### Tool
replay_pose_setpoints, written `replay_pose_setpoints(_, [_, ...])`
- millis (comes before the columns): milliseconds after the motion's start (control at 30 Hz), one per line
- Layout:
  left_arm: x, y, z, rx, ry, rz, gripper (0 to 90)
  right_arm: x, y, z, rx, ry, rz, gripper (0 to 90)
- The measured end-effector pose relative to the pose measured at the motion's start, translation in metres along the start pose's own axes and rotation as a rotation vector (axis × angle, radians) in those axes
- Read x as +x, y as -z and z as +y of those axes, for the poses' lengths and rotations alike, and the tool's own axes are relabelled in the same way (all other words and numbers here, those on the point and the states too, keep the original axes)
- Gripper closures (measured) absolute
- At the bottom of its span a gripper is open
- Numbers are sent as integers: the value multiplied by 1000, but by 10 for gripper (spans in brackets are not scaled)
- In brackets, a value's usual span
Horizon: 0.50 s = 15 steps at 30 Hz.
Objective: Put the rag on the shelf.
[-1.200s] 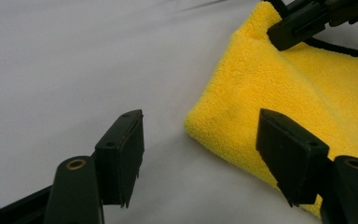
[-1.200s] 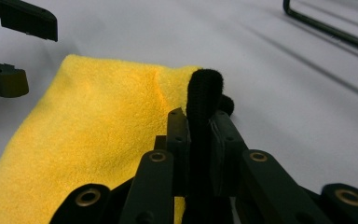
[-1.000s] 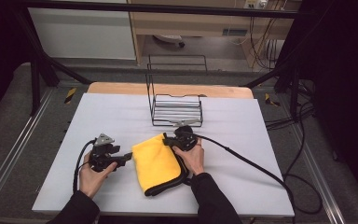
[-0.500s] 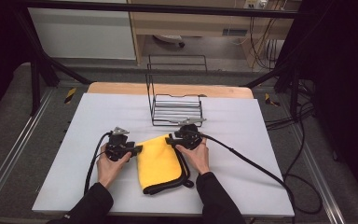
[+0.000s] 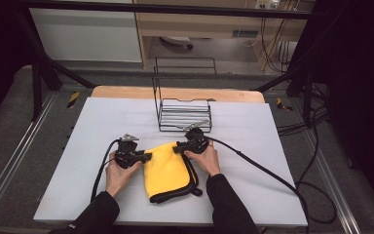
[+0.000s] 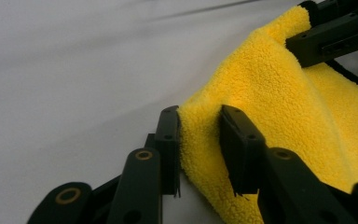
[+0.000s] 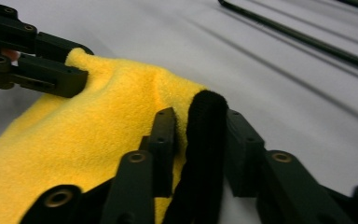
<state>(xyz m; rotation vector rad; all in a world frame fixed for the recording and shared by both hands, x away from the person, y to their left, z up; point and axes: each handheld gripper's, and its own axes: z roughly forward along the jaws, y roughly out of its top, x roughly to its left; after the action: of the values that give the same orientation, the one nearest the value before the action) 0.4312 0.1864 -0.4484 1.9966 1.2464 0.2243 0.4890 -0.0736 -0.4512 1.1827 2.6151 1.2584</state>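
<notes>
Both tongs are closing on the yellow cloth (image 5: pixel 168 168), left tongs (image 6: pixel 200 140) and right tongs (image 7: pixel 200 144) each pinching a far corner. They are gripping fold and black hem alike. Lifting both corners evenly should keep it flat on the tabletop (image 5: pixel 102 117).

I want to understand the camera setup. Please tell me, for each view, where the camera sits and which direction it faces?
High view: above the person's side, facing forward and down on the table; it shows both forearms, the left gripper and right gripper at the yellow cloth, and the wire rack.
Left gripper view: rides the left gripper, looking along its jaws, which pinch a cloth corner.
Right gripper view: rides the right gripper, jaws pinching the black hem.
Shared: each gripper view also shows the other gripper on the cloth.
</notes>
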Motion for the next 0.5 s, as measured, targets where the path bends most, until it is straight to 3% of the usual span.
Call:
replay_pose_setpoints(100, [0,1,0,-1,-10,-6,753,1,0,1,8,-9,8,768])
replay_pose_setpoints(300, [-1,4,0,-17,-12,-4,813,6,10,4,-11,-13,2,808])
replay_pose_setpoints(500, [-4,34,3,-141,-36,-40,817,25,37,7,-97,17,-17,809])
